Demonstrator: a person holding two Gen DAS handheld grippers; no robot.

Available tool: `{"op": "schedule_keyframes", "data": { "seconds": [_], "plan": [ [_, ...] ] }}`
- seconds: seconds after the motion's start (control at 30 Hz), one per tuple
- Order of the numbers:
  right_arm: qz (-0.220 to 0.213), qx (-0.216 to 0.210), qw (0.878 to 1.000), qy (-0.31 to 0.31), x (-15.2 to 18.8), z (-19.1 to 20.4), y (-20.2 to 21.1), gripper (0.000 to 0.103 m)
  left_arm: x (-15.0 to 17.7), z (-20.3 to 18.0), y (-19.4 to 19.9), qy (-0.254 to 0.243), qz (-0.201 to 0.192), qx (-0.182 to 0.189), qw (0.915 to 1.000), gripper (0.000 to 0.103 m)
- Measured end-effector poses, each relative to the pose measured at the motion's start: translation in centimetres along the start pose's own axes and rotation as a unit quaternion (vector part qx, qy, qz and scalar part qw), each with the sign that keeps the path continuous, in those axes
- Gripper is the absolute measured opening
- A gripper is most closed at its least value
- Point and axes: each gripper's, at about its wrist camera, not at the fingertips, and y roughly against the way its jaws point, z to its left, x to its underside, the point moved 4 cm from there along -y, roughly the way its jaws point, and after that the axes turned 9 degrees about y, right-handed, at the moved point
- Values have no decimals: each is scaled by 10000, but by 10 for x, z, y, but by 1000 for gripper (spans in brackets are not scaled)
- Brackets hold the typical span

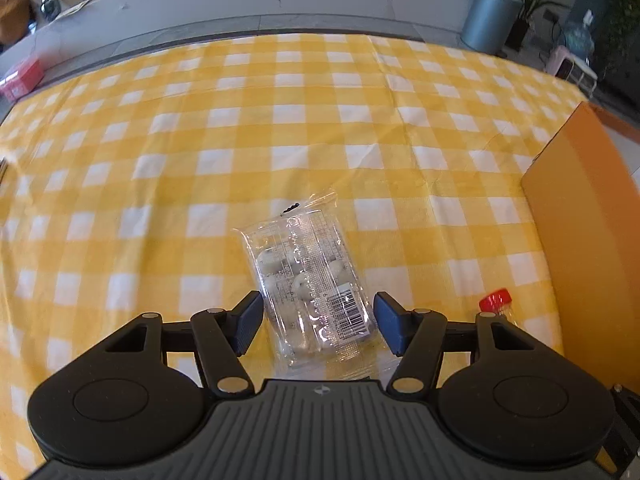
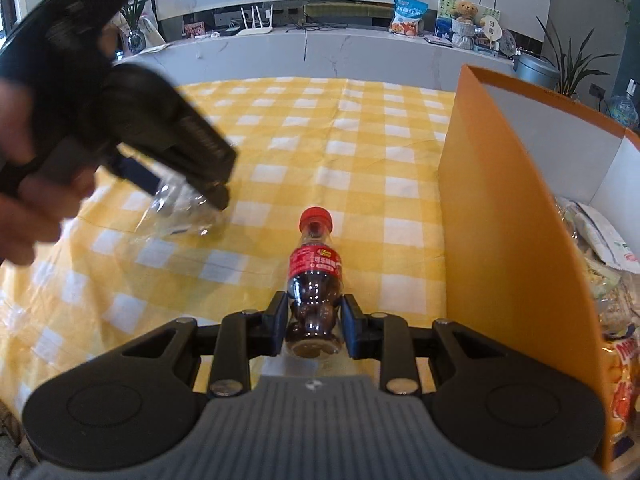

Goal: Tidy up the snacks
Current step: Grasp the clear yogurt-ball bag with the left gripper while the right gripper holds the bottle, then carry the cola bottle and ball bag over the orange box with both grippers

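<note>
A clear snack packet [image 1: 310, 284] with white pieces and a barcode lies on the yellow checked cloth. My left gripper [image 1: 318, 318] is open, one blue pad on each side of the packet's near end. In the right wrist view the left gripper [image 2: 180, 196] hangs over the same packet [image 2: 180, 216]. My right gripper [image 2: 313, 326] is shut on a small cola bottle [image 2: 316, 280] with a red cap and red label, which lies pointing away. Its cap [image 1: 496, 300] also shows in the left wrist view.
An orange cardboard box [image 2: 500, 216] stands at the right, with several snack bags [image 2: 608, 248] inside; its wall [image 1: 584, 216] shows in the left wrist view too. The checked cloth [image 1: 240, 120] covers the table. A marble ledge [image 2: 320, 52] runs behind it.
</note>
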Motion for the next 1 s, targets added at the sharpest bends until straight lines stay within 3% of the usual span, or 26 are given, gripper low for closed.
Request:
{"op": "schedule_keyframes", "data": {
  "seconds": [0.2, 0.47, 0.6, 0.73, 1.0],
  "plan": [
    [-322, 136, 9990, 265, -11, 6, 28, 27, 10, 21, 40, 502, -271, 503, 9971, 70],
    [-707, 239, 9968, 296, -21, 1, 66, 27, 14, 17, 85, 626, -659, 983, 9910, 70],
    [-856, -30, 9963, 53, -25, -12, 83, 27, 14, 10, 100, 529, -794, 1182, 9884, 69],
    [-1037, -323, 9924, -577, -28, -42, 99, 27, 14, -4, 111, 330, -837, 1405, 9860, 69],
    [-1031, 517, 9869, -1130, -25, -121, 117, 27, 13, -39, 111, 3, -610, 1942, 9791, 69]
  ]
}}
